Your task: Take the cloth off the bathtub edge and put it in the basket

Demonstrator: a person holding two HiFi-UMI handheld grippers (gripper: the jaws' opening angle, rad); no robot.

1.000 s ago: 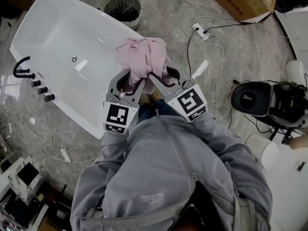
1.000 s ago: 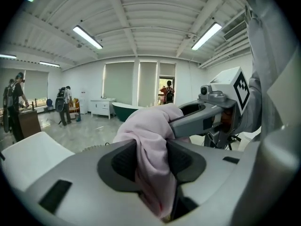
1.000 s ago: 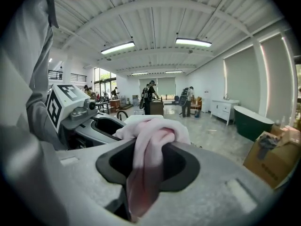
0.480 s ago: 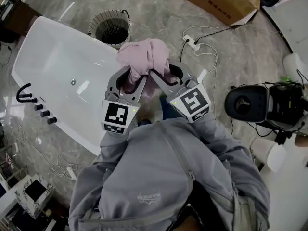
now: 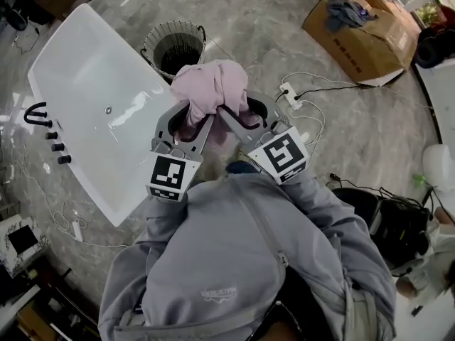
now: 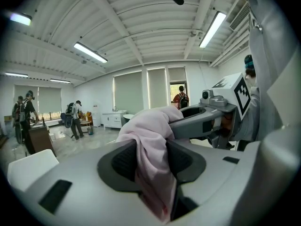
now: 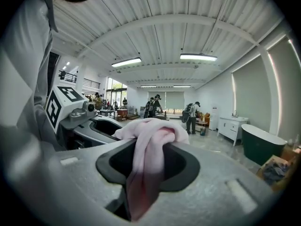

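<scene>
A pink cloth (image 5: 212, 85) hangs bunched in the air, held by both grippers side by side in front of the person. My left gripper (image 5: 201, 125) is shut on its left part, with the cloth (image 6: 151, 145) squeezed between the jaws. My right gripper (image 5: 229, 116) is shut on its right part, where the cloth (image 7: 148, 159) fills the jaw gap. In the head view the cloth sits just below the round wire basket (image 5: 174, 48), which stands on the floor at the far end of the white bathtub (image 5: 85, 112). Both gripper views point level across the room.
Black taps (image 5: 50, 130) sit on the bathtub's left edge. A power strip with white cables (image 5: 291, 94) lies on the marble floor to the right. A cardboard box (image 5: 359, 30) stands far right, and a black machine (image 5: 380, 219) lies at the lower right. Several people stand in the room's background.
The held cloth and both grippers have come closer to the basket, and the view has swung right. The bathtub has shifted left in the picture. Both grips are unchanged.
</scene>
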